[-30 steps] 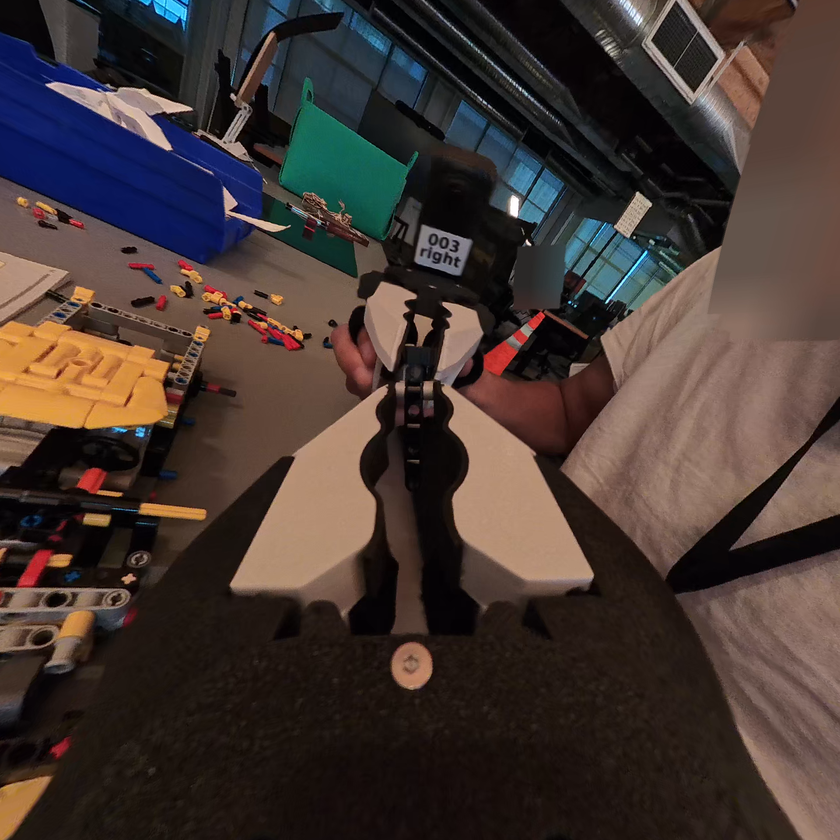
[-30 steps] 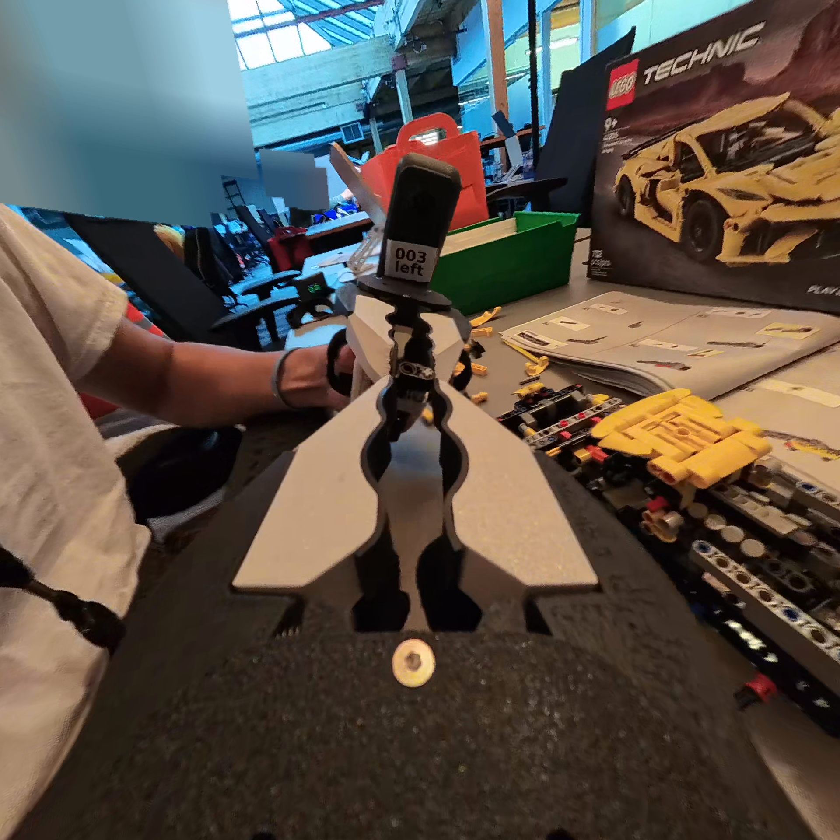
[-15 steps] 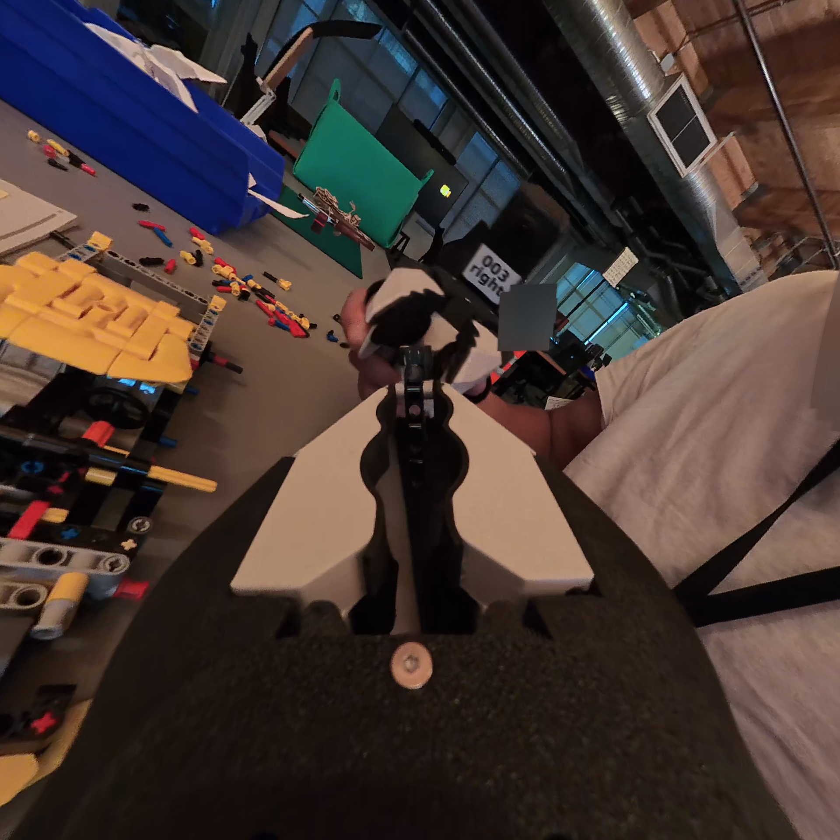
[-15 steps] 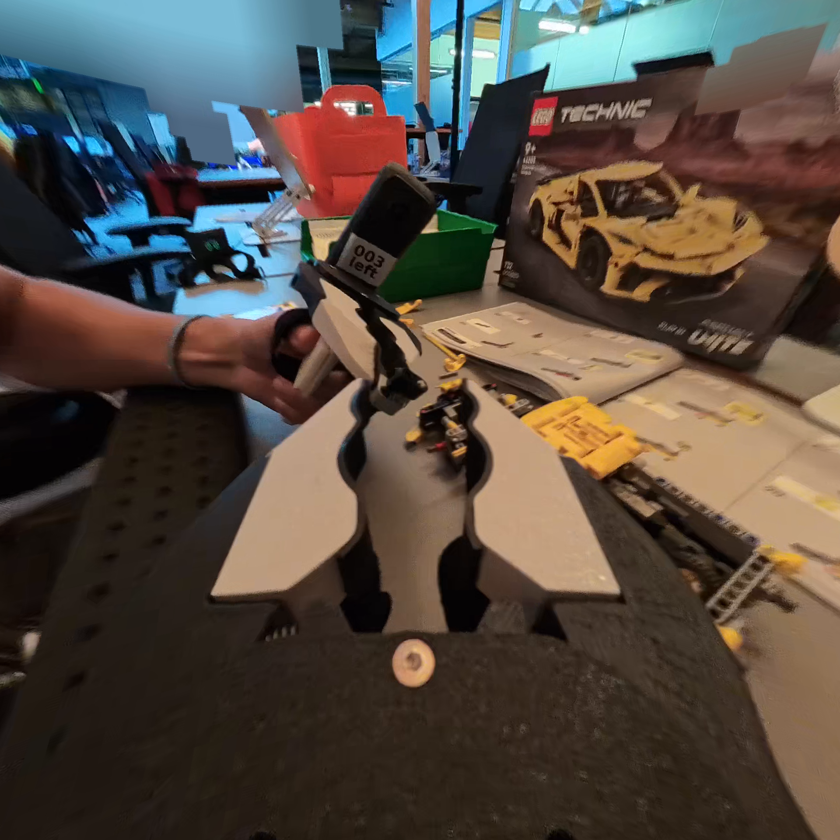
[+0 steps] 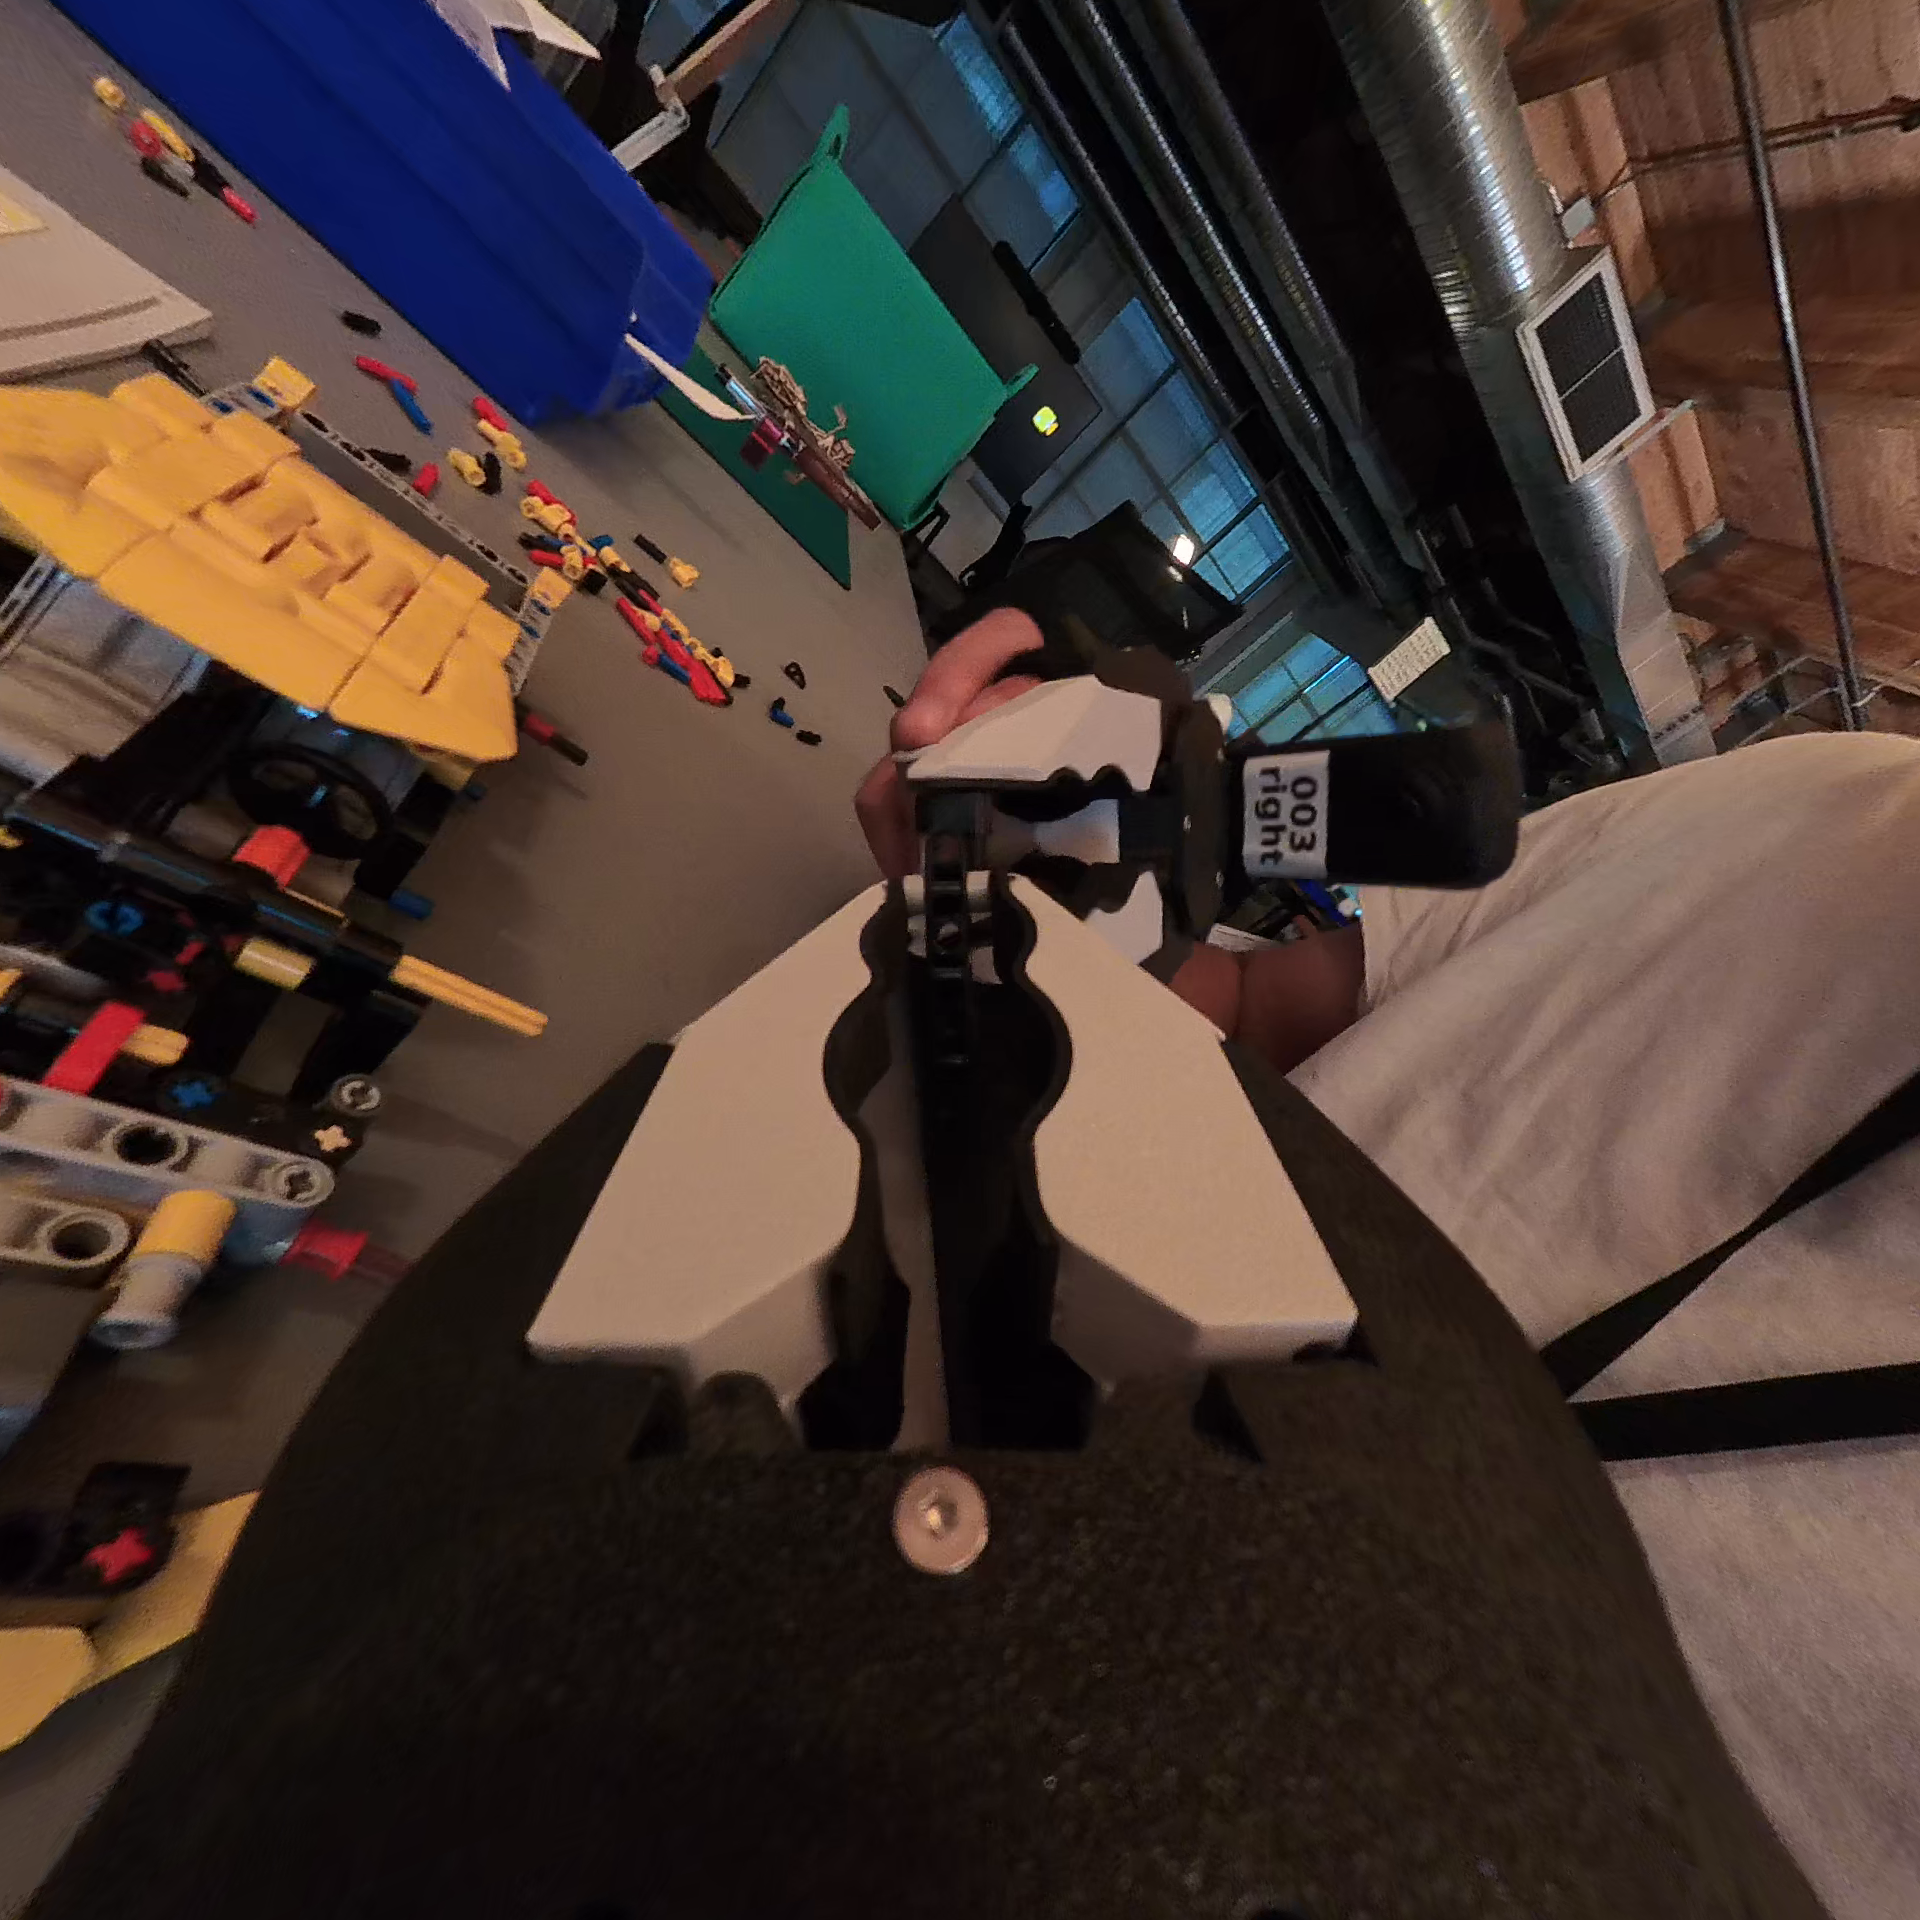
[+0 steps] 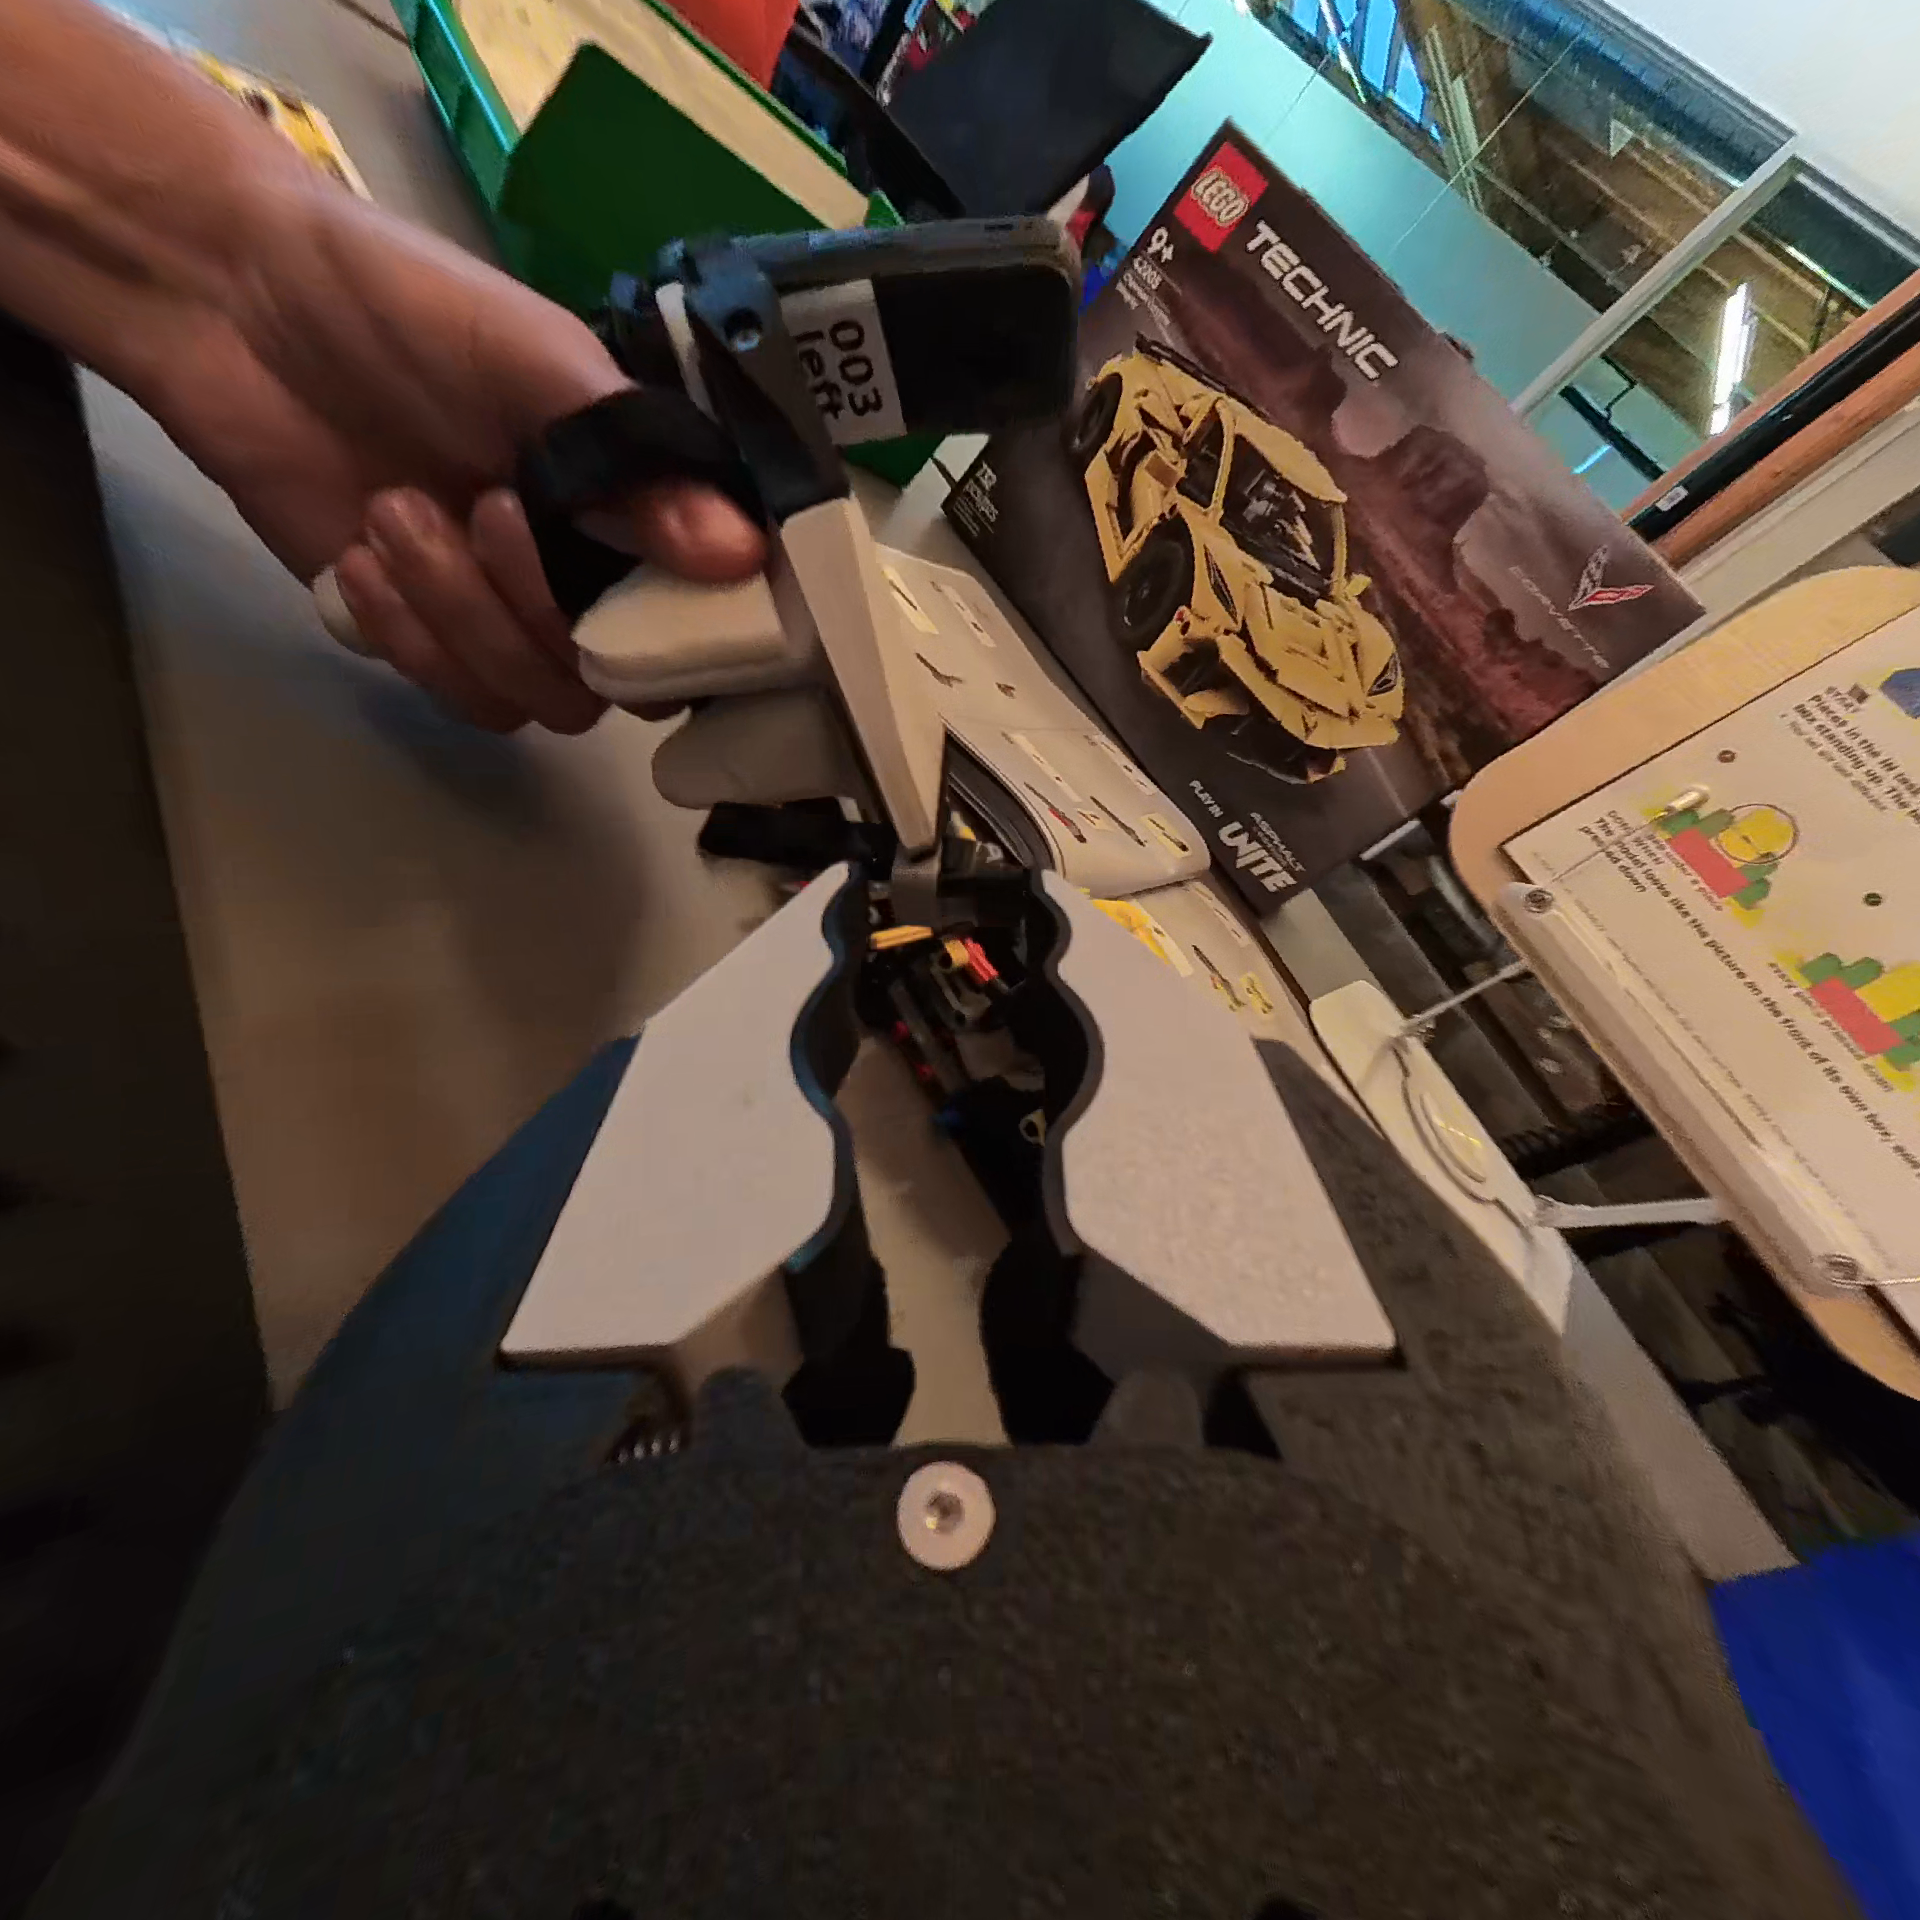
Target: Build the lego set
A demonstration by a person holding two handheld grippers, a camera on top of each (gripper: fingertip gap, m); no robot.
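My left gripper [image 5: 945, 914] is clamped on a thin black beam [image 5: 943, 935] with a row of holes, which runs up the narrow slot between the fingers and sticks out past the tips. My right gripper [image 5: 940, 800] lies turned on its side across that protruding end at about 12 o'clock from my left fingertips, and its tips meet the beam there, though I cannot tell from this angle whether they pinch it. In the right wrist view the right gripper [image 6: 945, 904] has a clear gap between its fingers, standing open, with the left gripper's [image 6: 894, 842] tips pointing down into the mouth of that gap at 12 o'clock; the small black piece there is too blurred for me to say which fingers touch it. The half-built car [image 5: 260, 582], with yellow panels over a black and grey frame, sits on the grey surface [image 5: 644, 862] at 9 to 10 o'clock in the left wrist view. Loose red, yellow, blue and black pins [image 5: 623, 603] are scattered beyond it at 11 o'clock, in front of a blue bin [image 5: 436, 208] and a green bin [image 5: 862, 322]. In the right wrist view the set's box [image 6: 1299, 540] stands at 1 o'clock with the instruction booklet [image 6: 1029, 769] lying open just in front of it.
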